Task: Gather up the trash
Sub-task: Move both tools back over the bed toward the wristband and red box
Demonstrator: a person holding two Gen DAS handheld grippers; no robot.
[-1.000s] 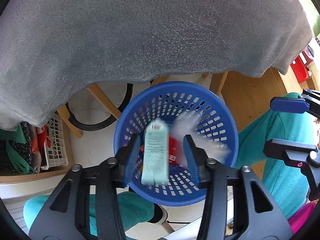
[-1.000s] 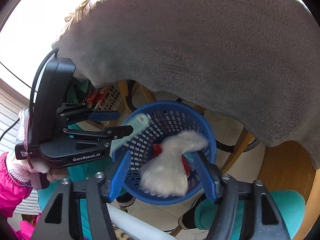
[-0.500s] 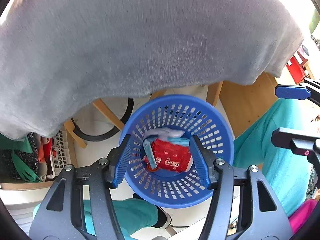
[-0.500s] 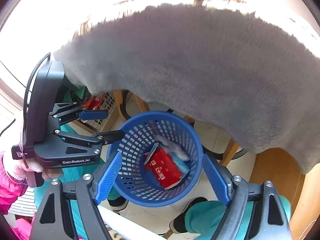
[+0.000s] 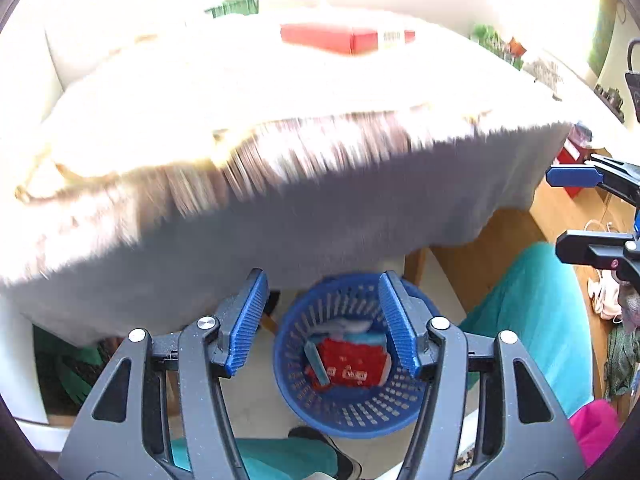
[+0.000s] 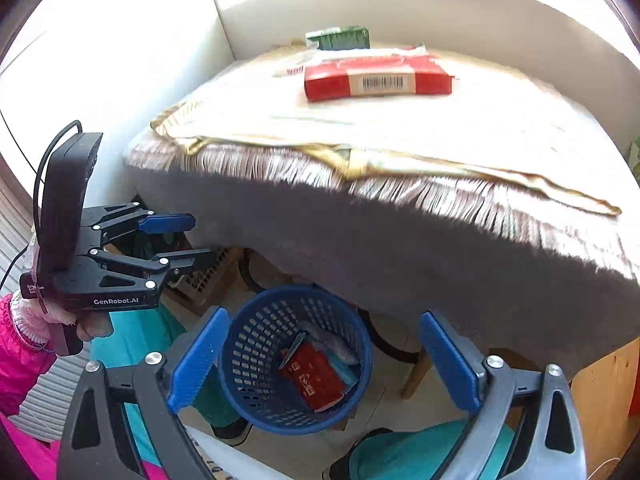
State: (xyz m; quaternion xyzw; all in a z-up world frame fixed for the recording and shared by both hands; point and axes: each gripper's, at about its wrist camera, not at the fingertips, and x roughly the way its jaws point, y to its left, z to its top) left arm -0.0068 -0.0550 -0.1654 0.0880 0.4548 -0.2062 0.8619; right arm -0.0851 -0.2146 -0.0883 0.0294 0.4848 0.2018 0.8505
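Observation:
A blue perforated basket (image 5: 320,412) stands on the floor below the table edge; it also shows in the right wrist view (image 6: 248,396). In it lie a red packet (image 6: 316,380), a pale blue carton (image 5: 317,364) and white crumpled wrapping (image 5: 348,325). My left gripper (image 5: 322,320) is open and empty above the basket. My right gripper (image 6: 322,356) is open and empty, also above it. A red box (image 6: 378,78) and a green box (image 6: 340,38) lie on the table top.
A grey fleece cloth (image 6: 400,236) hangs over the table's front edge above the basket. A cream cloth with gold trim (image 6: 400,128) covers the top. Wooden chair legs (image 6: 414,372), a white crate (image 6: 200,278) and the person's teal-clad legs (image 5: 532,320) surround the basket.
The carton and the white wrapping fell from the open grippers into the basket. Both grippers have since risen and pulled back, bringing the table top into view.

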